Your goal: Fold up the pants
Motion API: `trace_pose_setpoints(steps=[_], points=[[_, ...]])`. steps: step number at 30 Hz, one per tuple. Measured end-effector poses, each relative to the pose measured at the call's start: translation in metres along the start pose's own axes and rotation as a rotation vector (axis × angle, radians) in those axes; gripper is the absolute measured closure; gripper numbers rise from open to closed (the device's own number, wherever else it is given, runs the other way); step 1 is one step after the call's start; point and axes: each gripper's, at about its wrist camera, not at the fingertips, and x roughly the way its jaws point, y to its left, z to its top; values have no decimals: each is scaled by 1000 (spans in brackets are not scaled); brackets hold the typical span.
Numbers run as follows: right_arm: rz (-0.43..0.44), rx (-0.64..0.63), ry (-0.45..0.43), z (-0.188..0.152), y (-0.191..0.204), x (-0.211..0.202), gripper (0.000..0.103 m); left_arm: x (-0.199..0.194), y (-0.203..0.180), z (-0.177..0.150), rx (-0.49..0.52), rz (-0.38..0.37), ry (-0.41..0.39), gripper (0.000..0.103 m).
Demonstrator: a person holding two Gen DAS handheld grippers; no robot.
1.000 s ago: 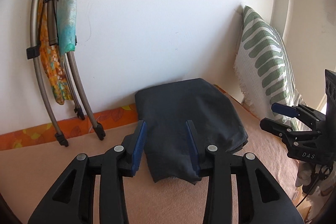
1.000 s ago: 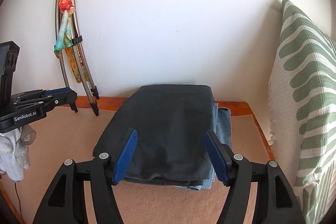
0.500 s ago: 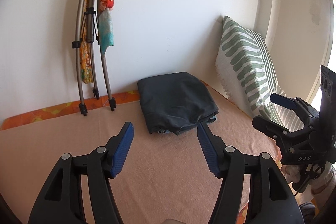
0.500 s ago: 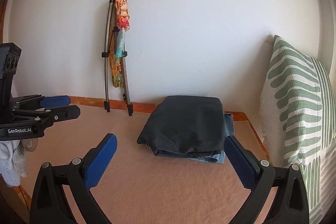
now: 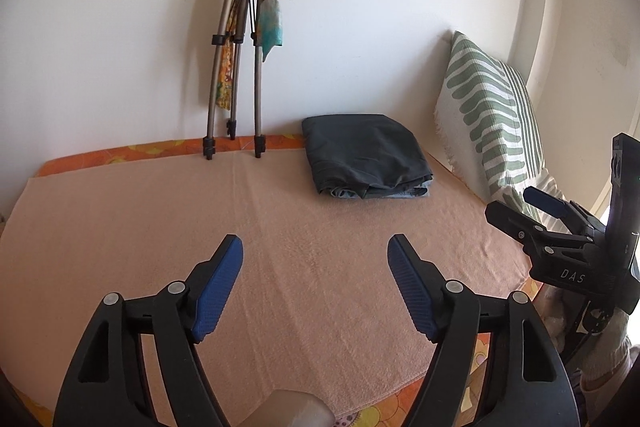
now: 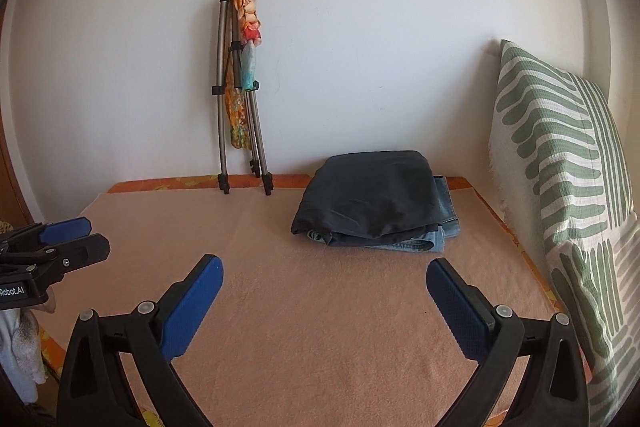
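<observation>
Folded dark grey pants (image 5: pixel 362 151) (image 6: pixel 370 199) lie on top of folded blue jeans (image 6: pixel 442 223) at the far right of the peach blanket (image 5: pixel 280 235). My left gripper (image 5: pixel 315 247) hovers over the blanket well short of the stack, its jaws still opening with nothing between them. My right gripper (image 6: pixel 324 267) also hangs short of the stack, wide open and empty. Each gripper shows at the edge of the other's view: the right gripper (image 5: pixel 532 207) and the left gripper (image 6: pixel 72 237).
A green-and-white striped pillow (image 5: pixel 492 131) (image 6: pixel 560 179) leans against the right wall. A folded metal stand (image 5: pixel 236 67) (image 6: pixel 240 107) draped with colourful cloth leans on the back wall. An orange patterned sheet (image 5: pixel 160 149) shows along the blanket's far edge.
Both grippers have pulled back from the folded stack, which now lies farther off. Both jaws have spread wider and hold nothing.
</observation>
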Motion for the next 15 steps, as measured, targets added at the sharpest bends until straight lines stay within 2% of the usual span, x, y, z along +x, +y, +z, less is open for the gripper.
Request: trace_pose_setpoints(steps=[11,15], points=[[-16,-21,-4,-21,19,6,0,-3,16,-26,20,82,44,28],[-9,-3,20,-27,17,12,0,-3,17,-32,19,81,58,28]])
